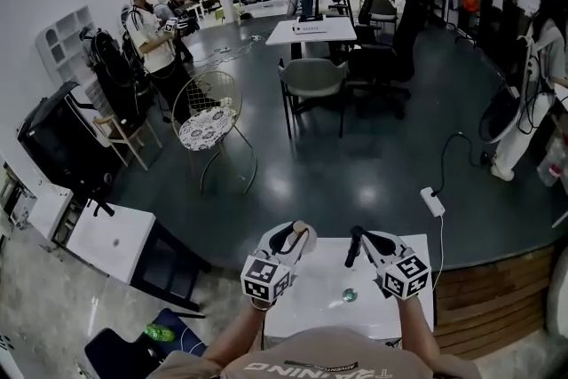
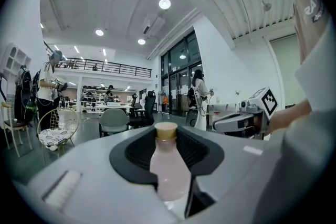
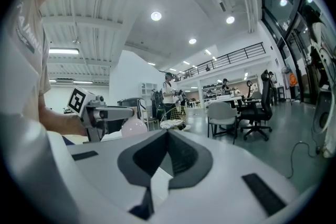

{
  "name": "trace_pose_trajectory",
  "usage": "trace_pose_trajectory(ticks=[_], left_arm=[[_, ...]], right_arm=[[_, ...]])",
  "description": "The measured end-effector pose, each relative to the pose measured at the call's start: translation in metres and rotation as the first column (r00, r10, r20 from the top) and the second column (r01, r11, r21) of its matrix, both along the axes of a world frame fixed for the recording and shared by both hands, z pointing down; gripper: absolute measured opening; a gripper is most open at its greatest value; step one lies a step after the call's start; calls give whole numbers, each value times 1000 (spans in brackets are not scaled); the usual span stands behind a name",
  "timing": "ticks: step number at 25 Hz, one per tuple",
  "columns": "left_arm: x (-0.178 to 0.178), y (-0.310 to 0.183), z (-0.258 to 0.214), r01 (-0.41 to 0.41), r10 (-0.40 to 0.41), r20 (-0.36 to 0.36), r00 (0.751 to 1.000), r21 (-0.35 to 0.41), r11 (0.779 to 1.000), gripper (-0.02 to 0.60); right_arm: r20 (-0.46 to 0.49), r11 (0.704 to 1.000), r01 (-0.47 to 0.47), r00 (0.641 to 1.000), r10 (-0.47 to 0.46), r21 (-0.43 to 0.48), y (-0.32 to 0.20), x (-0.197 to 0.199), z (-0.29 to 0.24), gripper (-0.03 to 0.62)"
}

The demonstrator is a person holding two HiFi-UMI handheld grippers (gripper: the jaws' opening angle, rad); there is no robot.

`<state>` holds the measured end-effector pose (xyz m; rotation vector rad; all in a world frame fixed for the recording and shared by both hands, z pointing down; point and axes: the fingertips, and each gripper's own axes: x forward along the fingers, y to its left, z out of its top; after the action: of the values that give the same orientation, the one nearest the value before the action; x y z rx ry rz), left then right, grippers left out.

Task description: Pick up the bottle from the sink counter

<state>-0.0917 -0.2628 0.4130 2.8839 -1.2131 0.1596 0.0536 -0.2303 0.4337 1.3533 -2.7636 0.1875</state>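
Bottle (image 2: 169, 168) clamped between wide-set jaws of left gripper (image 1: 291, 237), cap toward 12 o'clock, seemingly clear of counter (image 1: 306, 306). Hold squeeze steady, raise slowly, avoid tilting. Right gripper (image 3: 168, 136), at 3 o'clock, closed, empty.

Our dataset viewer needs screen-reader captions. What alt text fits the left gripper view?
A pale pink bottle with a tan cap sits clamped between the dark jaw pads of the left gripper. The right gripper hangs at the right, with office chairs in a large hall behind.
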Motion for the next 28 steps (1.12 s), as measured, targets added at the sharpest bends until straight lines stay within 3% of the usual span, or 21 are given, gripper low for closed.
trace_pose_trajectory(ticks=[7,13,28], left_arm=[[-6,0,4,7,-7,-5,1000,-8,1000,129],[-2,2,7,4,-10,86,996,64,998,129],[9,0,19,-26,26,18,999,-2,1000,129]], right_arm=[[5,1000,-20,1000,20,7,3,2,-1,8],[13,1000,-24,1000,23,11,1,4,1,6],[18,999,-46,999,46,-7,-3,10,10,8]])
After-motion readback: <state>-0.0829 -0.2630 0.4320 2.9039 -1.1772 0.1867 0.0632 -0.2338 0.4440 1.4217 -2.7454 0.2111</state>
